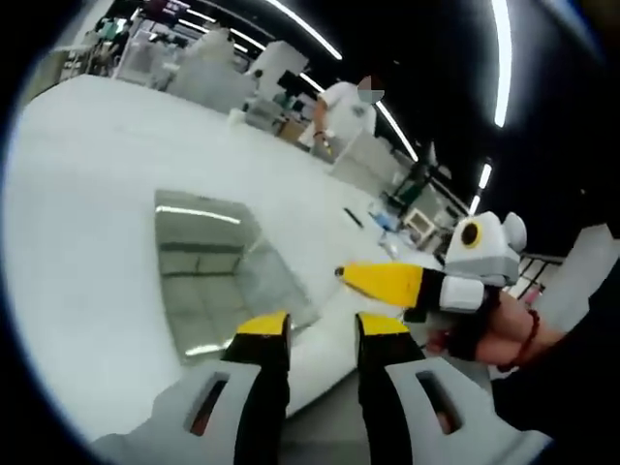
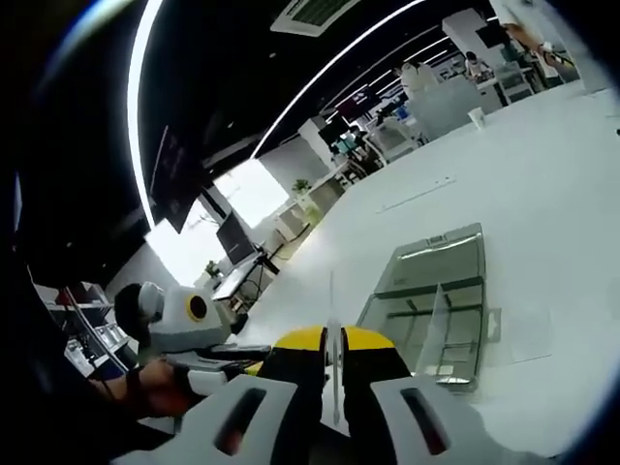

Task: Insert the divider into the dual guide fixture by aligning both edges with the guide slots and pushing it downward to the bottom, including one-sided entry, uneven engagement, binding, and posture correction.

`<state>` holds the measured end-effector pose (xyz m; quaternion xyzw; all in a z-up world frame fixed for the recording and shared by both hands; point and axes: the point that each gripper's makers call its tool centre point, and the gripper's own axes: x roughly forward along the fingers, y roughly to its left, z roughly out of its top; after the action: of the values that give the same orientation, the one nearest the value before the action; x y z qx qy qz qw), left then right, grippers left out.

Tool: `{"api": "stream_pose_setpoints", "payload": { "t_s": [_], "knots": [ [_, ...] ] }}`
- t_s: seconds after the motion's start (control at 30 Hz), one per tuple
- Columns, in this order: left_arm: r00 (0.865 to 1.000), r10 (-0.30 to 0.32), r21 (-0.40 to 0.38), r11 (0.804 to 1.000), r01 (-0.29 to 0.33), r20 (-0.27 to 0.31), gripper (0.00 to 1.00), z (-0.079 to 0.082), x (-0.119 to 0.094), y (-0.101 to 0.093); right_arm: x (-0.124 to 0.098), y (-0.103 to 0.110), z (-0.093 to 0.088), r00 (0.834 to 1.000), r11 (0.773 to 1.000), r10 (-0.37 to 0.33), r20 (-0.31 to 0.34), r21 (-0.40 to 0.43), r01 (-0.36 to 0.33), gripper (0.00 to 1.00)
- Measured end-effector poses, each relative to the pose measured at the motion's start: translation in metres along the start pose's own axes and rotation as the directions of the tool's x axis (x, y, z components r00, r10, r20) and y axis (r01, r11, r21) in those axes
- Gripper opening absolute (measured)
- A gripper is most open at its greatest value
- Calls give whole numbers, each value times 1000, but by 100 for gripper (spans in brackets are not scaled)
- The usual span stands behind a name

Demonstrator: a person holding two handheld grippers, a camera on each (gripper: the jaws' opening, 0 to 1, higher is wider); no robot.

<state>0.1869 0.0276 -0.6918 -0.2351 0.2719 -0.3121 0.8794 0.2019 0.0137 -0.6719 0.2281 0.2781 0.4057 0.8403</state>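
In the left gripper view my left claw [image 1: 323, 329] hangs parted and empty over the near edge of the white desk [image 1: 87, 232], just short of the clear tray [image 1: 218, 271], the slotted fixture. My right claw [image 1: 373, 281] comes in from the right.

In the right gripper view my right claw [image 2: 331, 341] pinches a thin clear divider [image 2: 330, 300] upright, well short of the tray. I judge I'm at the carrying stage; next I must bring it over the slots and square both edges.
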Motion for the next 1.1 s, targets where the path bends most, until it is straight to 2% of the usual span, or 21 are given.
{"api": "stream_pose_setpoints", "payload": {
  "t_s": [0.1,0.37,0.53,0.67,0.87,1.1],
  "knots": [
    [1000,-11,8,1000,11,-15,27,-2,1,-1,1,2,-4,1000,1000,12,-19,12,-12,1],
    [999,-5,100,995,9,-43,32,-3,-1,1,0,3,-17,997,1000,12,-75,18,-11,1],
    [998,-8,110,994,14,-55,32,-2,-1,3,1,3,-15,996,1000,-1,-84,19,3,1],
    [998,-8,104,994,14,-58,34,-1,-3,3,1,3,-10,998,1000,-23,-66,18,25,0],
    [997,47,147,988,-38,-57,39,1,-14,14,0,-5,-7,996,997,-56,-63,54,60,0],
    [995,82,171,983,-73,-50,46,4,-27,26,5,-13,0,995,992,-96,-38,83,99,0]
  ]
}}
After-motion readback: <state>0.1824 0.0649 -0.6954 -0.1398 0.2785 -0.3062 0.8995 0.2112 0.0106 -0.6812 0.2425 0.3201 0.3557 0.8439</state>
